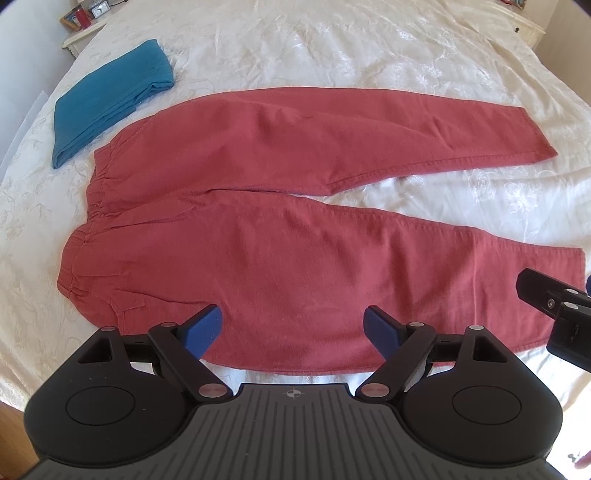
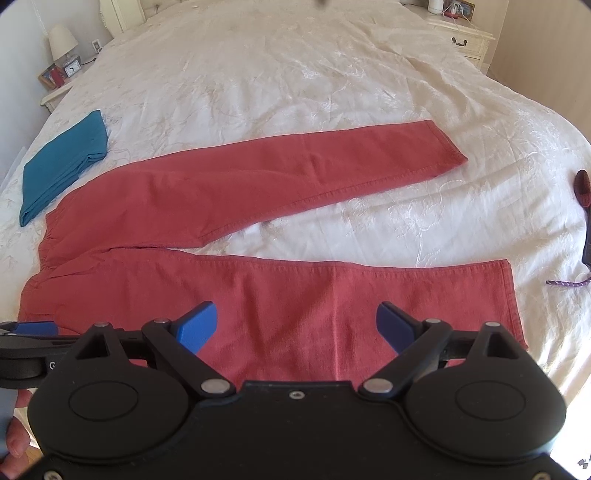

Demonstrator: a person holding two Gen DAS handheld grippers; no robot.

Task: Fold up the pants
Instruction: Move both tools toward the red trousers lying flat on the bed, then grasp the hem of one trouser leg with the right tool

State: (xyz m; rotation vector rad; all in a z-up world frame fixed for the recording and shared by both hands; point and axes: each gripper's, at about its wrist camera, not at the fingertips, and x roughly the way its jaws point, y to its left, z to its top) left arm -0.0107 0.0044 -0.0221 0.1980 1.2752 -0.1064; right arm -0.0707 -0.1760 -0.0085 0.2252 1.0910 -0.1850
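From my left wrist camera, I see the left gripper (image 1: 291, 328) with its blue pads spread wide, holding nothing, poised above the near leg of the red pants (image 1: 258, 221). The pants lie flat on the cream bedspread (image 1: 332, 48), waistband to the left, both legs running right and splayed apart. A folded teal garment (image 1: 110, 96) rests just beyond the waistband, close to it. At the top left corner a nightstand (image 1: 83, 31) carries a small clock and a red framed item. Part of the right gripper (image 1: 554, 306) pokes in at the right edge over the near leg's cuff.

From my right wrist camera, the right gripper (image 2: 295, 325) is likewise wide open and empty, over the near leg closer to its cuff. This view alone gives me a lamp (image 2: 62, 40) on the left nightstand, a second nightstand (image 2: 465, 37) at the top right, a purple cord (image 2: 565, 283) lying on the bedspread to the right, and a dark object at the right edge I cannot identify. The left gripper's blue finger shows at the left edge, with my fingers (image 2: 16, 435) below it.
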